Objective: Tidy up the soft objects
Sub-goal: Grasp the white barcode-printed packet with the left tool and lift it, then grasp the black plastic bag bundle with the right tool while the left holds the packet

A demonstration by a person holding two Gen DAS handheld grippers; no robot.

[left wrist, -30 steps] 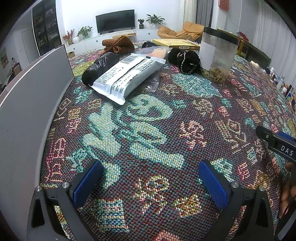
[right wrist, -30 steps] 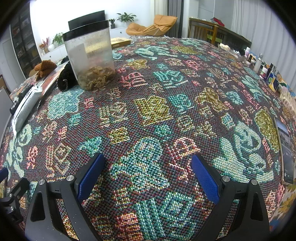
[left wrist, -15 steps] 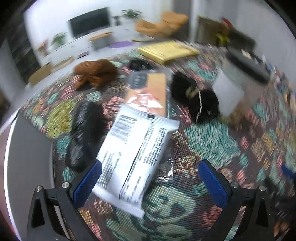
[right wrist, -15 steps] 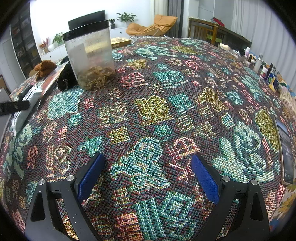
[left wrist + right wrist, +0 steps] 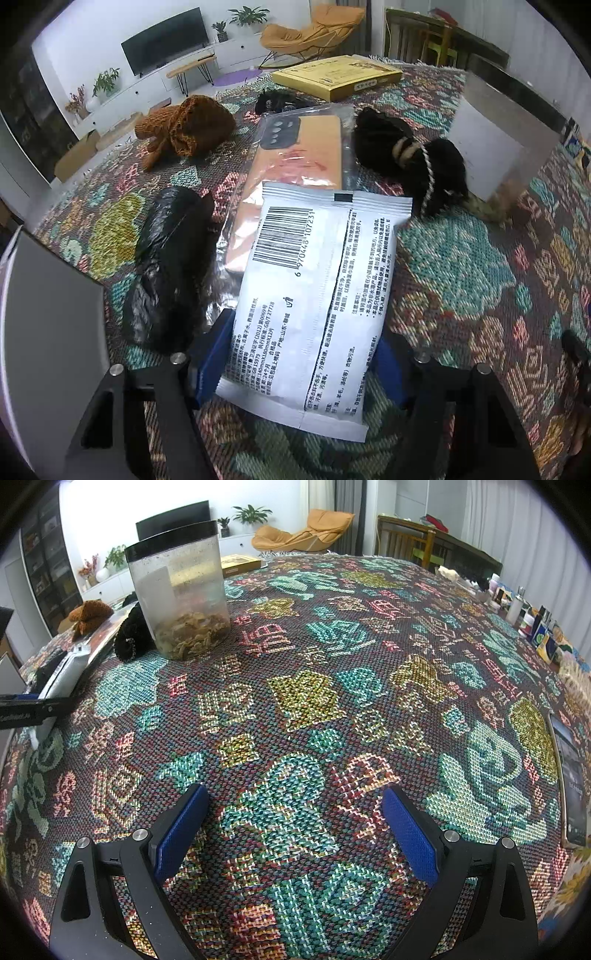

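Note:
A white soft pack [image 5: 314, 288] with a barcode lies on the patterned cloth, its near end between the blue pads of my left gripper [image 5: 299, 363]. The jaws stand wide on either side of the pack and do not visibly press it. Beside it lie a black plastic bag [image 5: 170, 266], a bagged orange phone case [image 5: 295, 162], a black furry item with cord [image 5: 413, 162] and a brown knitted item [image 5: 184, 127]. My right gripper [image 5: 293, 829] is open and empty over bare cloth. The white pack [image 5: 61, 681] and the left gripper's finger [image 5: 33, 710] show at the right wrist view's left edge.
A clear canister [image 5: 181, 598] with dried bits stands near the black furry item. A yellow box [image 5: 336, 75] lies at the back. A grey board [image 5: 48, 325] stands at the left. A phone [image 5: 570, 779] lies at the right edge, with small bottles [image 5: 517, 605] behind it.
My left gripper has moved forward across the cloth to the white pack, whose near end now sits between its pads. The right gripper has not moved.

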